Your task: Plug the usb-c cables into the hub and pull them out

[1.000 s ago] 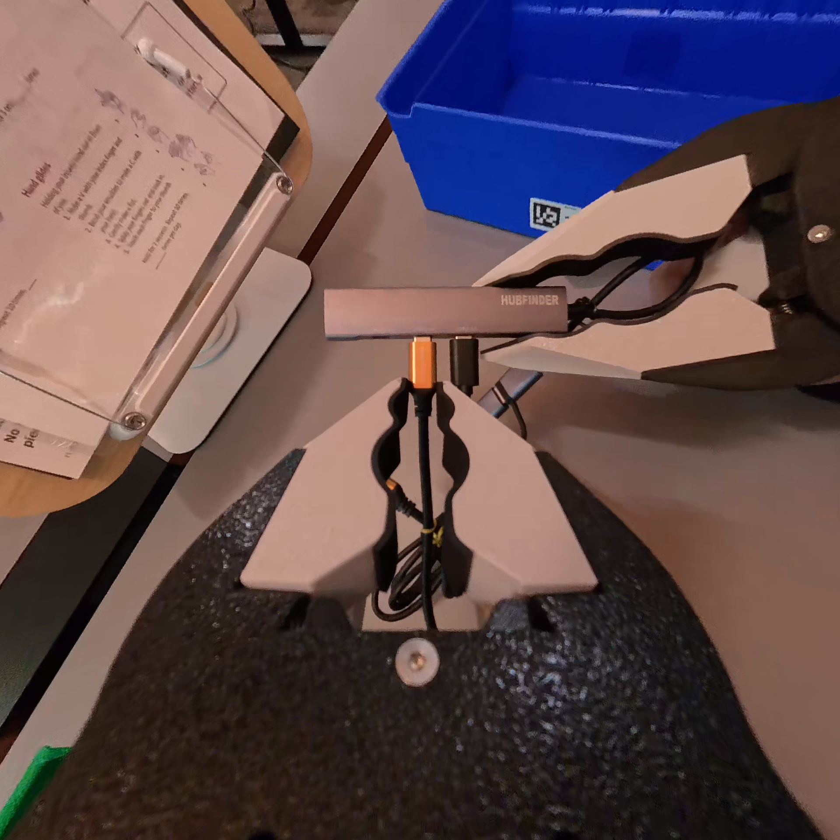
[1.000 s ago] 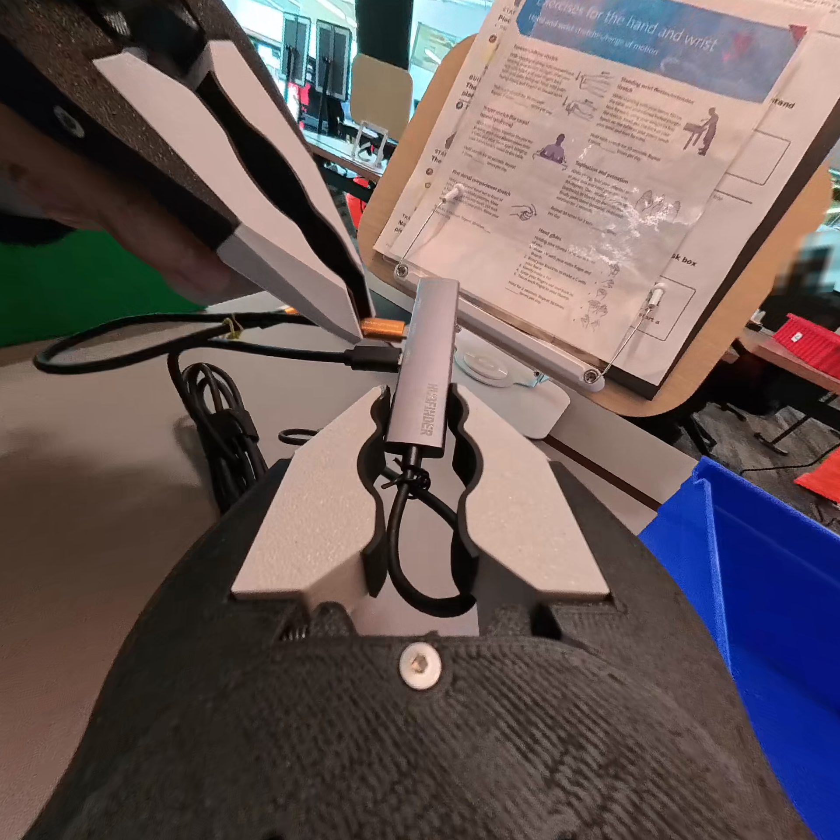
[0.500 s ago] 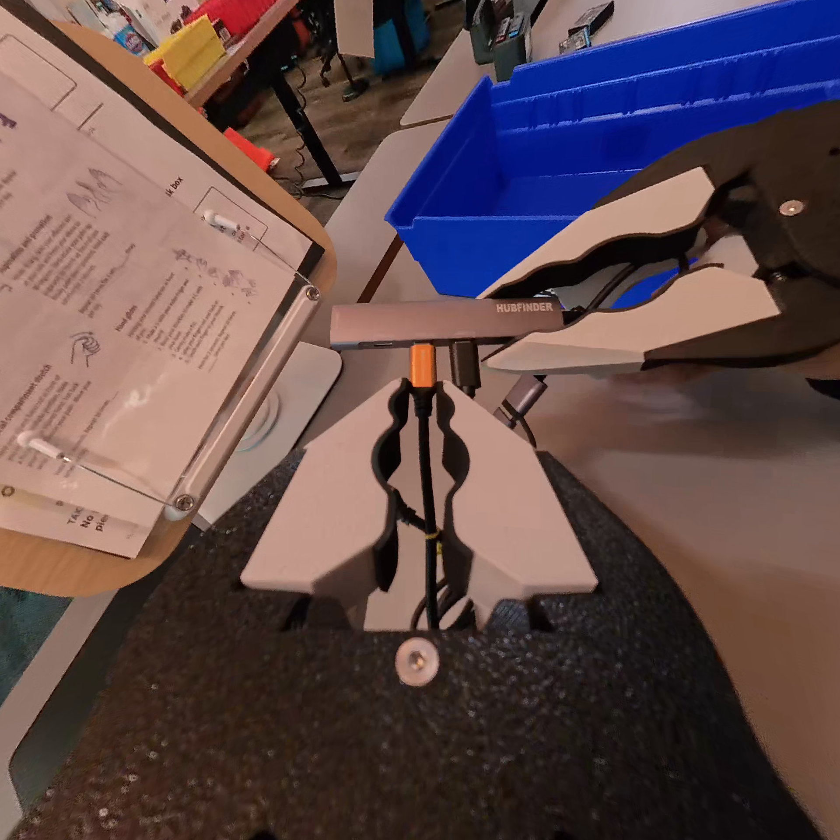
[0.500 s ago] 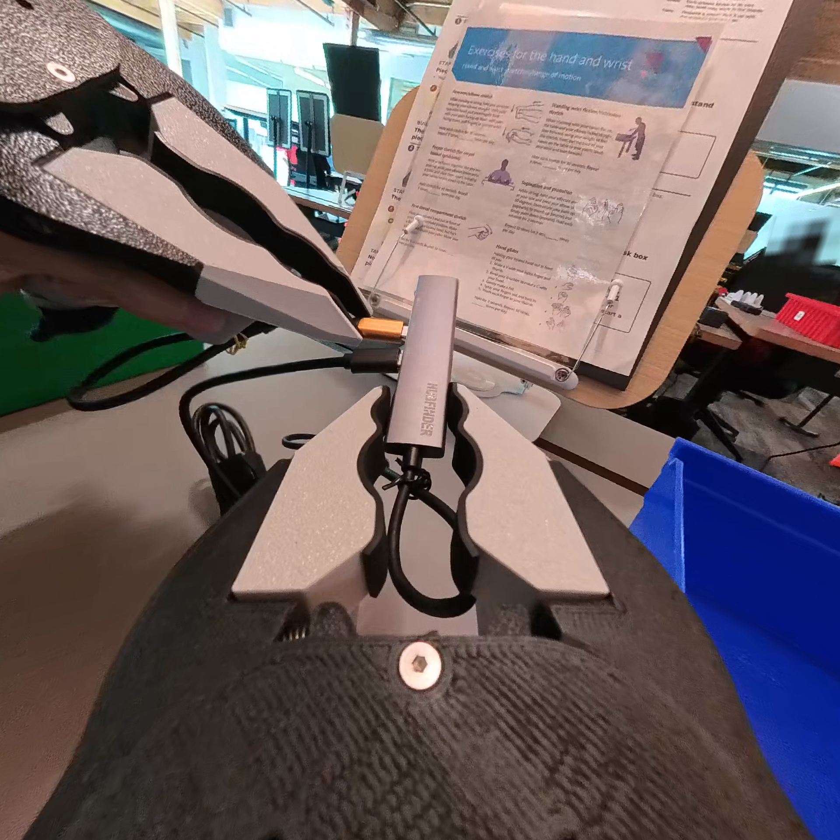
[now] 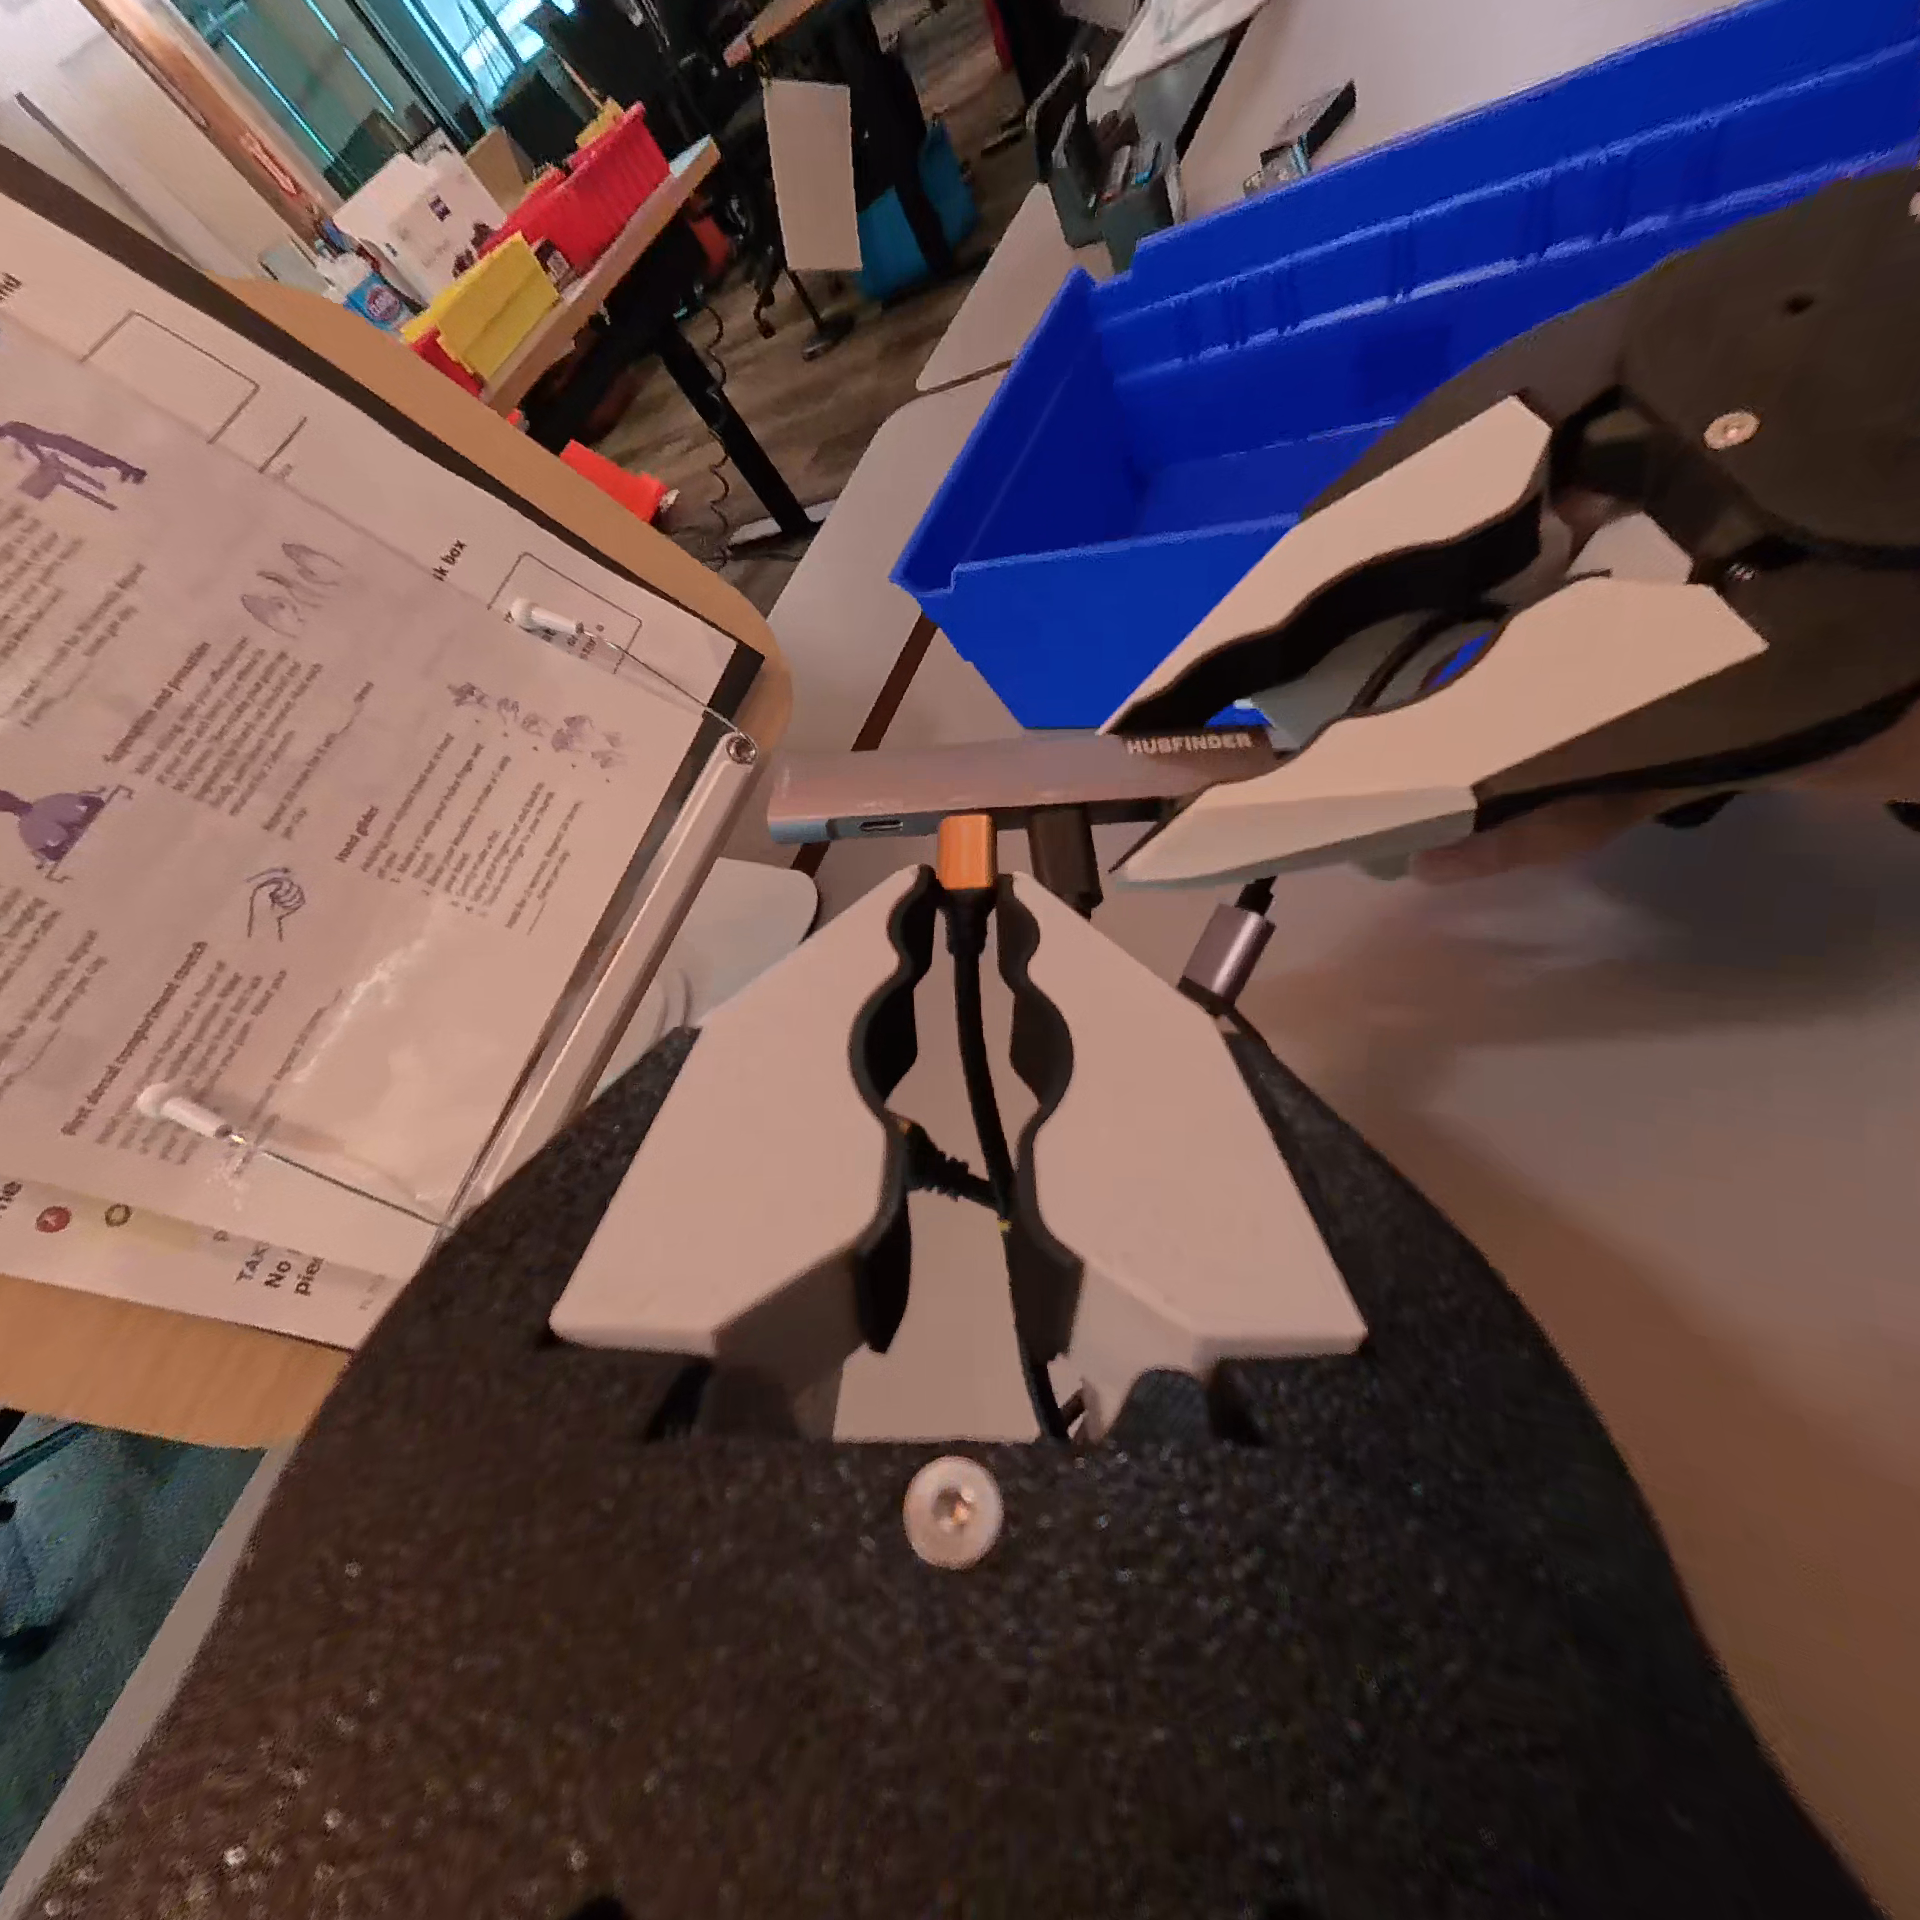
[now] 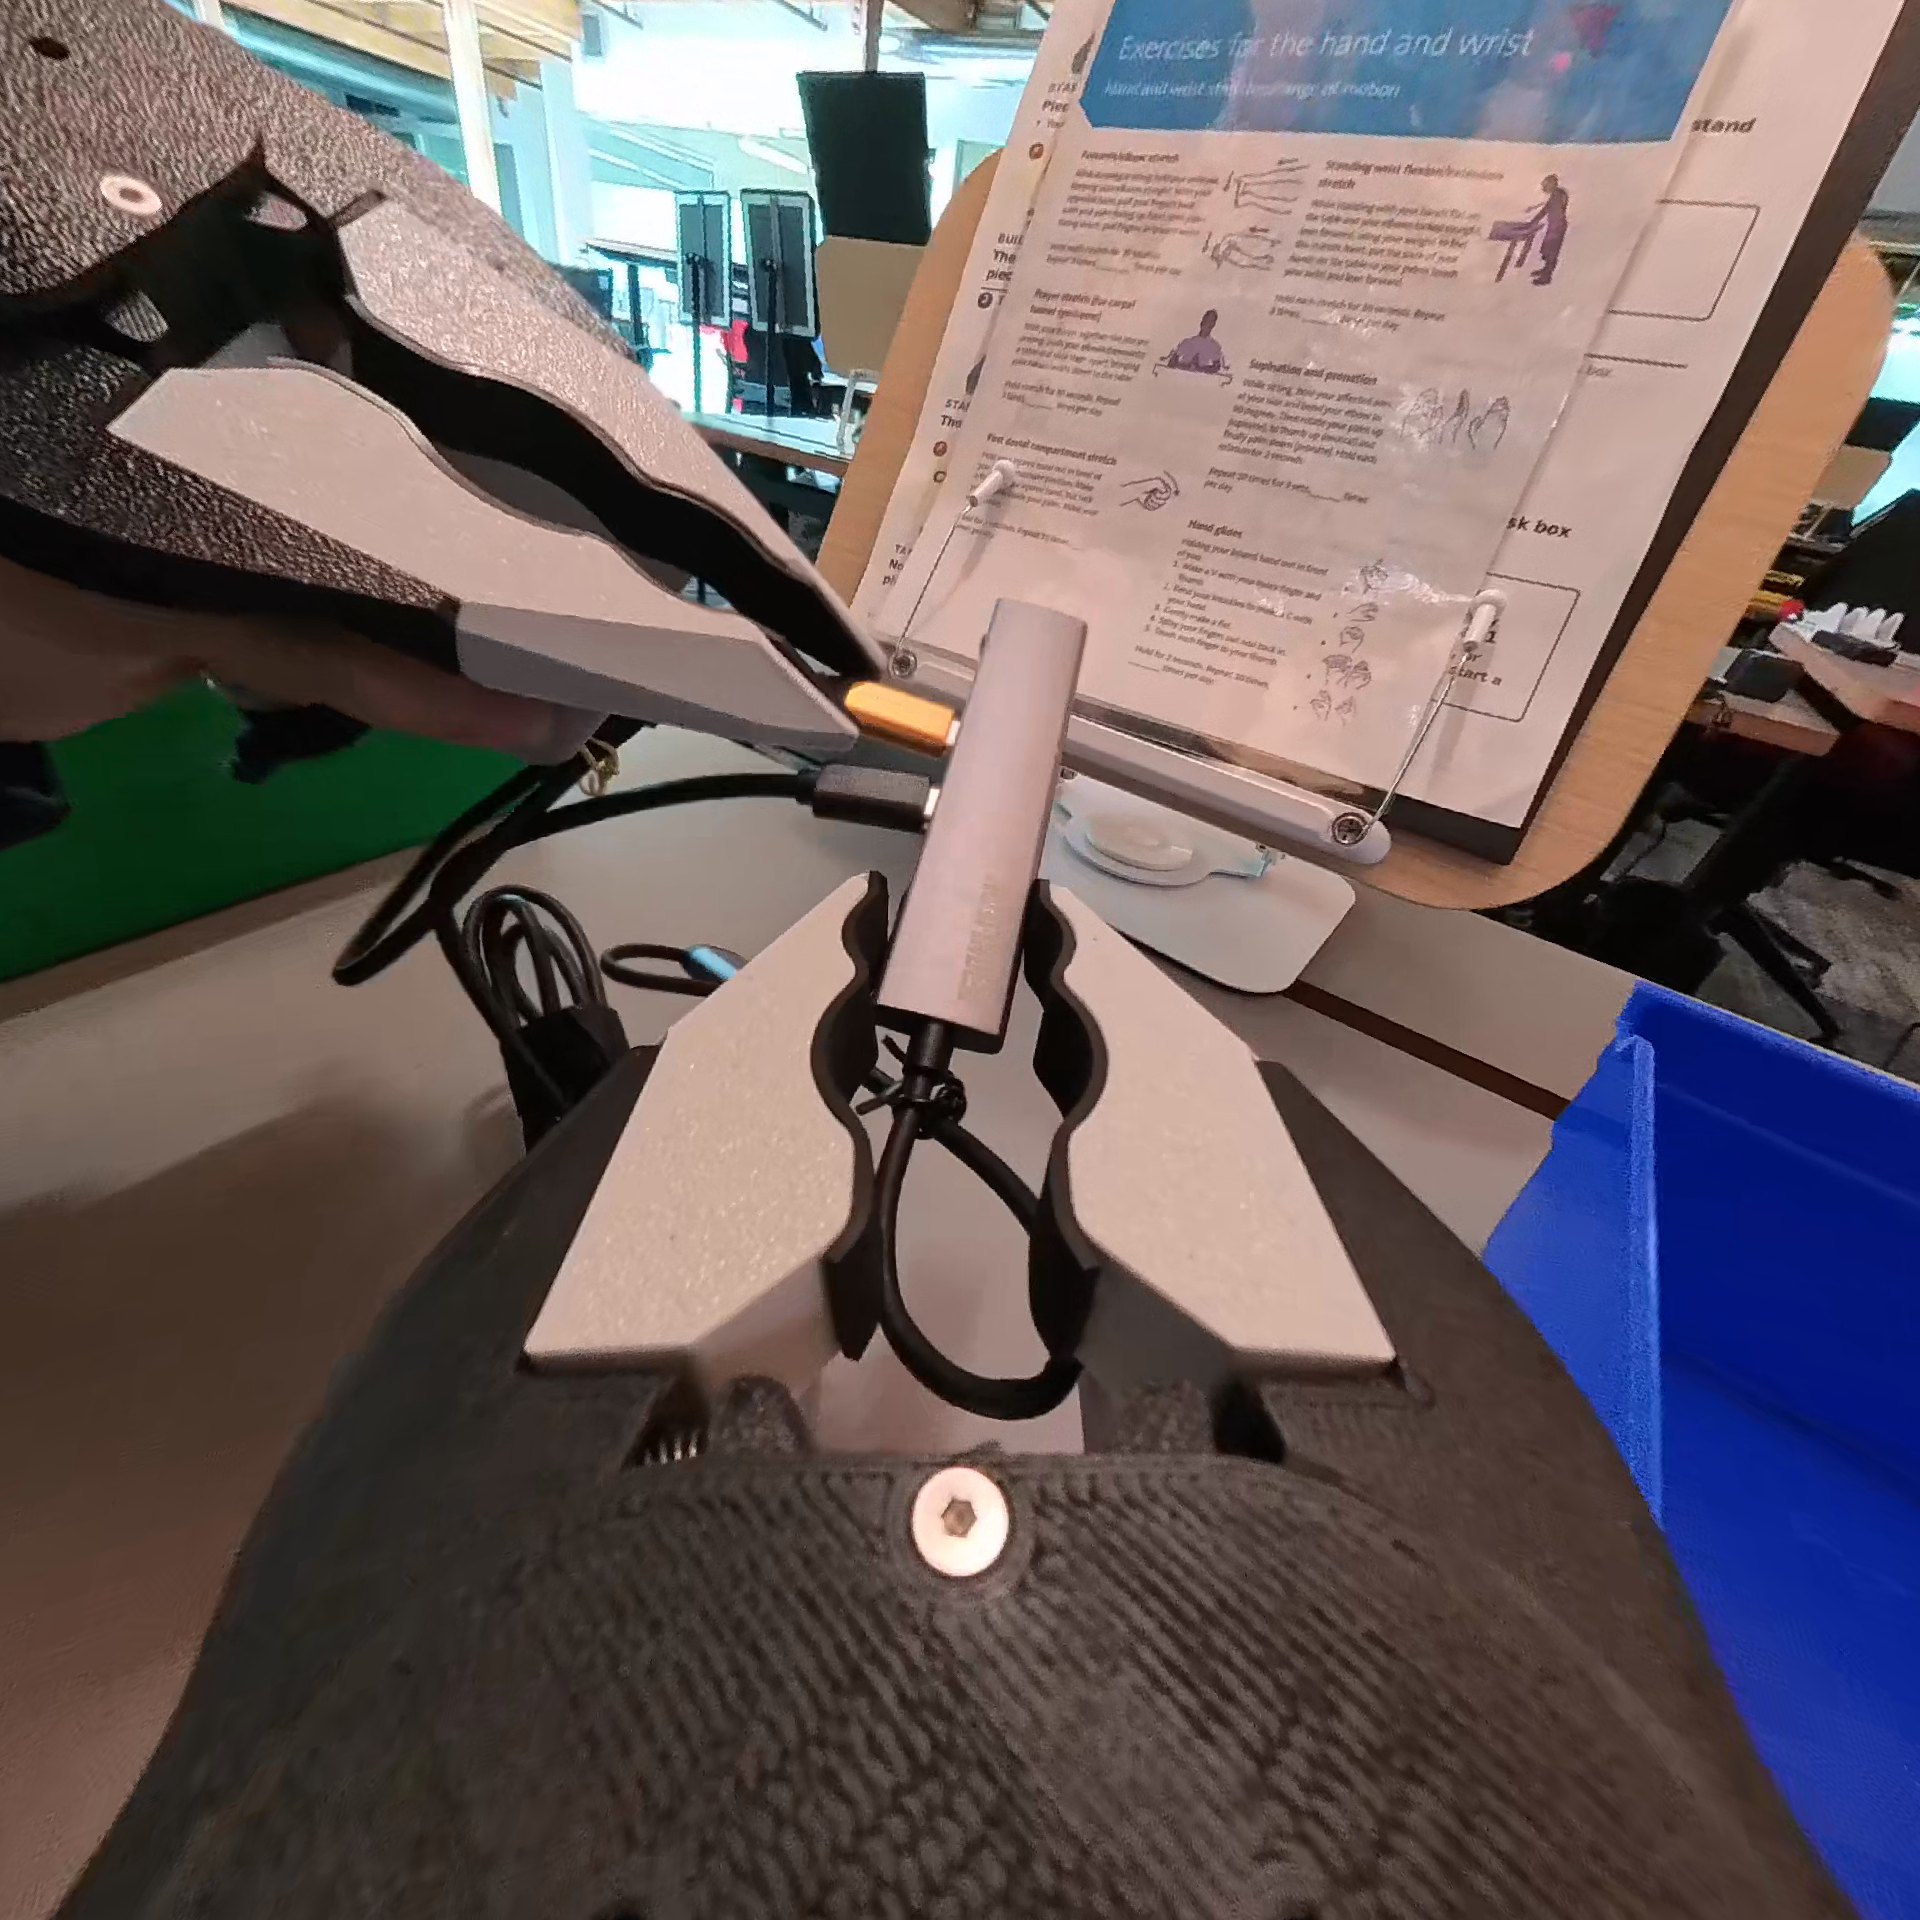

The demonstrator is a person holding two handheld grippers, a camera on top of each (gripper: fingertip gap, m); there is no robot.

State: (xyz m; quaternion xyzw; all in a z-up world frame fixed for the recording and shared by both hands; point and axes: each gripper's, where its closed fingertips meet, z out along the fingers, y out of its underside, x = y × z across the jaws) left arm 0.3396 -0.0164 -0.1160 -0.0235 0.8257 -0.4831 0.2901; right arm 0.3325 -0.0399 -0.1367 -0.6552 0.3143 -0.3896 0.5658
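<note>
A slim grey hub (image 5: 935, 795) is held level above the table by my right gripper (image 5: 1127, 800), which is shut on its right end. In the right wrist view the hub (image 6: 1003, 769) points away from my right gripper (image 6: 956, 909). An orange USB-C plug (image 5: 966, 847) sits in the hub's side port. My left gripper (image 5: 964, 885) is shut on this plug's base, and its black cable runs back between the fingers. A black USB-C plug (image 5: 1060, 847) sits in the port beside it. In the right wrist view my left gripper (image 6: 868, 698) holds the orange plug (image 6: 899, 717) above the black plug (image 6: 873, 795).
A blue bin (image 5: 1195, 468) stands behind the right gripper and also shows in the right wrist view (image 6: 1766, 1247). A wooden document stand (image 5: 364, 831) with printed sheets stands left of the hub. The hub's own grey plug (image 5: 1226, 951) hangs below. A black cable coil (image 6: 540, 987) lies on the table. My two grippers' fingertips are within a few centimetres of each other.
Both grippers have risen and tilted together with the hub, so more of the room behind shows. The orange and black plugs stay in the hub. Both grips are unchanged.
</note>
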